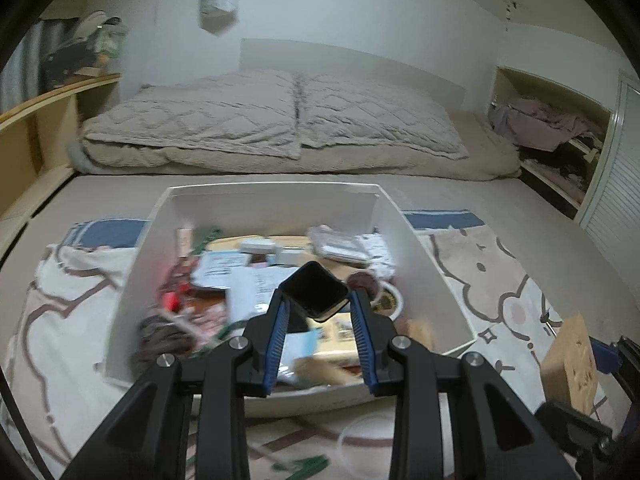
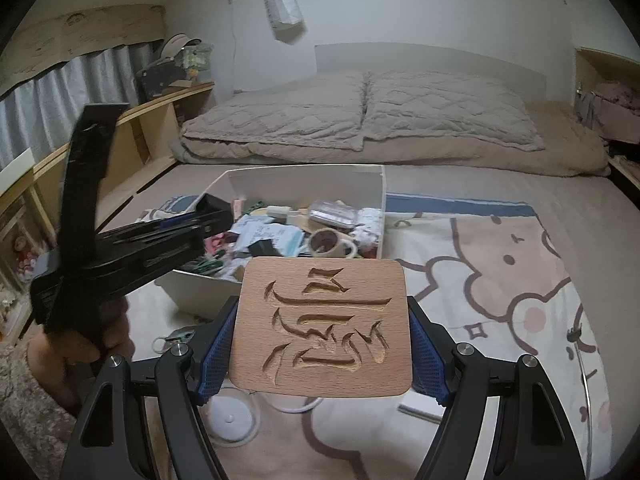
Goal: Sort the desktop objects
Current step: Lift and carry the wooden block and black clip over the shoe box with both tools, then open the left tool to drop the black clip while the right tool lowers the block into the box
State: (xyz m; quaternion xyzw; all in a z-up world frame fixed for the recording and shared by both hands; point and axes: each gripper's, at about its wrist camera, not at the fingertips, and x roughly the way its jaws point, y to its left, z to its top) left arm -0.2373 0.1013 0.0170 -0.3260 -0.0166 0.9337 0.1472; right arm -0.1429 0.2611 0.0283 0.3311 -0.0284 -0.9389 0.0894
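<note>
While both claws hang over the rug with their hands full, the white bin [image 1: 420,248] sits between them and the bed.

Left view: left gripper [image 1: 320,300] is clamped on a small black box [image 1: 314,290], tilted on its corner, right above the bin's clutter of papers [image 1: 256,284], a tape roll [image 1: 384,300] and red bits, so the blue pads hide the near stuff. Wood block [image 1: 570,364] shows far right. Right view: right gripper [image 2: 322,326] is squeezed on a carved wood plaque [image 2: 324,324], blocking the bin's near wall; the left tool crosses the left side, with a white disc [image 2: 232,420] on the rug [image 2: 500,280] below.
</note>
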